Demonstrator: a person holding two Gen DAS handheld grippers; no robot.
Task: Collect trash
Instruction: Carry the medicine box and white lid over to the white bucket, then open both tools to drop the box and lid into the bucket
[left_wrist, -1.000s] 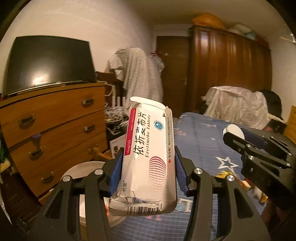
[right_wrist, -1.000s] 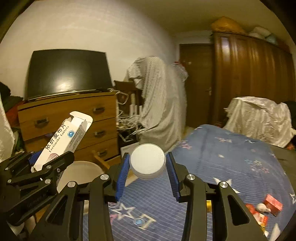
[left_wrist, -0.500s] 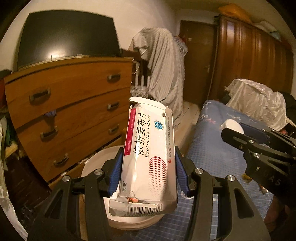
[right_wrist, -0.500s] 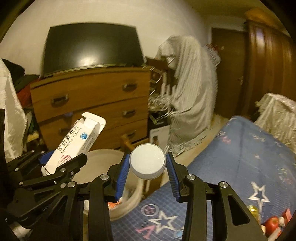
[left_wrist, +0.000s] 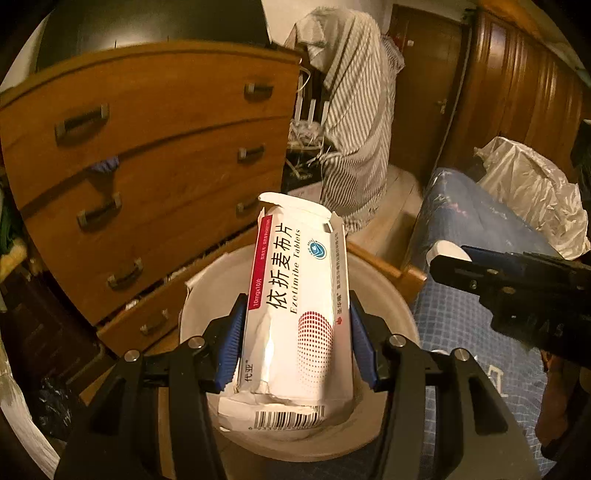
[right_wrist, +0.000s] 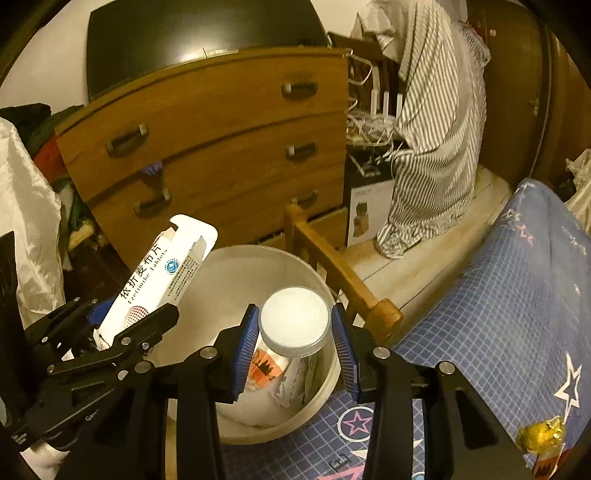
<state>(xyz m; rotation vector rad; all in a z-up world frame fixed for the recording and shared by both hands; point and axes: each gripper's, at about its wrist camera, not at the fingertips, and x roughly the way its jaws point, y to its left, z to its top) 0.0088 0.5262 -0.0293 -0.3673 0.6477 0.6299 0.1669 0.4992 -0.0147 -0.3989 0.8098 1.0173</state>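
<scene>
The left gripper (left_wrist: 295, 343) clamps a medicine box (left_wrist: 295, 314) above the white bin (right_wrist: 236, 280); at its 3 o'clock, the right gripper (right_wrist: 295, 347) grips a white-lidded jar (right_wrist: 293, 321).

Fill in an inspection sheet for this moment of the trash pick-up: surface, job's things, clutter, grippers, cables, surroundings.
Surface: blue star-print bedspread, wooden bed frame at its edge.
Job's things: white bin beside the bed, wrappers already inside; opened tablet box; white-capped jar.
Clutter: gold foil wrapper on the bedspread.
Grippers: left gripper shut on the tablet box, above the bin; right gripper shut on the jar, above the bin.
Cables: white tangle beside the dresser; whether cords or strips cannot be told.
Surroundings: wooden dresser, dark screen on top, striped cloth, wardrobe.
</scene>
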